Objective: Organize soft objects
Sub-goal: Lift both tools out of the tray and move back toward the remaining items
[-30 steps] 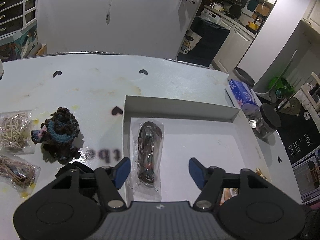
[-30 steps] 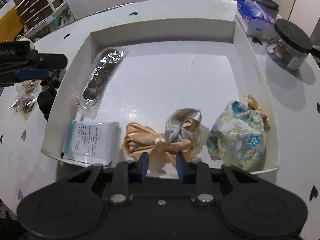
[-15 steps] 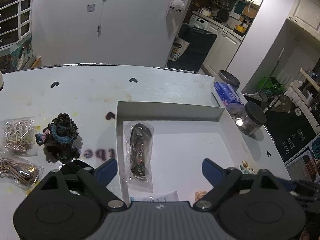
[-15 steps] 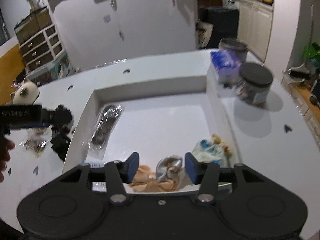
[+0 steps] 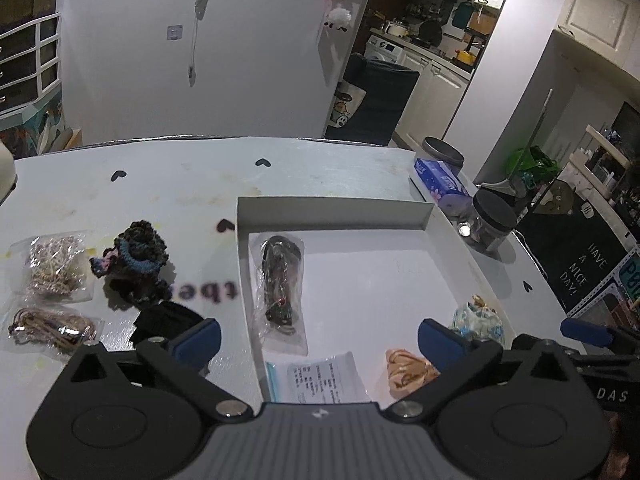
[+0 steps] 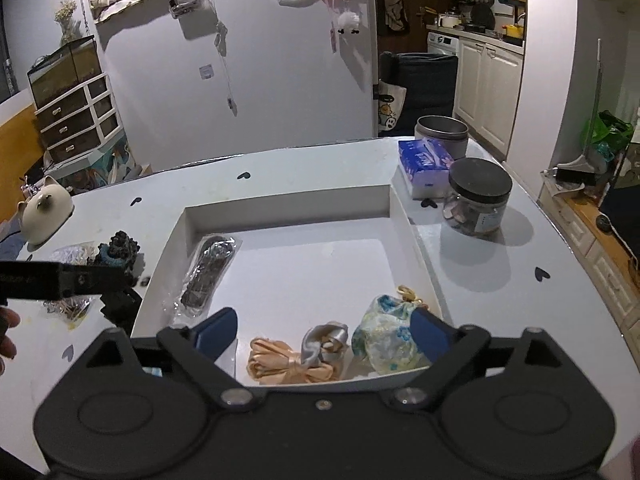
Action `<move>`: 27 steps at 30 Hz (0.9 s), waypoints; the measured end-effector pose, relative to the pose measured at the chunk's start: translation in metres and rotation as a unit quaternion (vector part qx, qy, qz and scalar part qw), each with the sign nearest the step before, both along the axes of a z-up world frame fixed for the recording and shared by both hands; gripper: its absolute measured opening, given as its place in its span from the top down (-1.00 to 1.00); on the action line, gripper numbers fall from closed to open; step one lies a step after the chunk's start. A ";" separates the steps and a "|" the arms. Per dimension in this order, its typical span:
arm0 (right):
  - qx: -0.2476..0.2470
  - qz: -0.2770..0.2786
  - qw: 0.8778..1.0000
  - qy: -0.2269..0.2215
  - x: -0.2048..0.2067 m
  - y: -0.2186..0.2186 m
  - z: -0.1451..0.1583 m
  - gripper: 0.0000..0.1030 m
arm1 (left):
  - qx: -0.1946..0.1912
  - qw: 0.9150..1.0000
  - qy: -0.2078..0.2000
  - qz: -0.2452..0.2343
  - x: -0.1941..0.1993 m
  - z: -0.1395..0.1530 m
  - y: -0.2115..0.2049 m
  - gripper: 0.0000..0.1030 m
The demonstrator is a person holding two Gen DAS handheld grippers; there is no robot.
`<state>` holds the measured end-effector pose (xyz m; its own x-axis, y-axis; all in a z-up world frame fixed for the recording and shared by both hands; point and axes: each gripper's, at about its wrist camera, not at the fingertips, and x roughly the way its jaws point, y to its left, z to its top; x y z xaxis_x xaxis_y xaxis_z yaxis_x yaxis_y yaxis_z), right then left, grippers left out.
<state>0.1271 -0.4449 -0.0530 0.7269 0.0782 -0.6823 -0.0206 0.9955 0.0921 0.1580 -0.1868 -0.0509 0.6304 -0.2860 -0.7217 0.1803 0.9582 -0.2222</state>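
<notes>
Nearest you, your left gripper has its jaws opening wide with nothing between the pads; they straddle the near left corner of the white tray. Your right gripper is also opening, empty, hanging above the tray's near edge, where the peach satin bow, the grey satin scrunchie and the floral pouch lie in a row, none of them pinched.

What is still unsorted lies to the left of the tray, on the table. Just left of your left fingers sits a black folded fabric piece, close to the left pad. Slightly farther and more to the left is the dark crocheted scrunchie pile, its long axis running roughly near to far. Farther left again lie two clear bags of cord.

So the turn is leftward, and your left hand is clearly the nearer one; the right would have to cross the whole tray. The bagged dark item already lies in the tray, lengthwise near to far, along its left wall
</notes>
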 end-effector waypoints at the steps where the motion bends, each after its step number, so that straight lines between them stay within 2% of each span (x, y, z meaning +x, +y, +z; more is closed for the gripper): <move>1: -0.001 0.000 1.000 0.001 -0.001 0.001 0.000 -0.89 | -0.001 1.000 0.001 0.000 -0.002 0.000 0.002 -1.00; 7: -0.011 0.002 1.000 -0.003 -0.011 0.010 0.003 -1.00 | -0.007 1.000 0.004 0.004 -0.016 -0.003 0.014 -1.00; 27: -0.016 -0.024 1.000 -0.005 -0.030 0.057 0.006 -1.00 | 0.001 1.000 0.003 -0.008 -0.037 -0.004 0.070 -1.00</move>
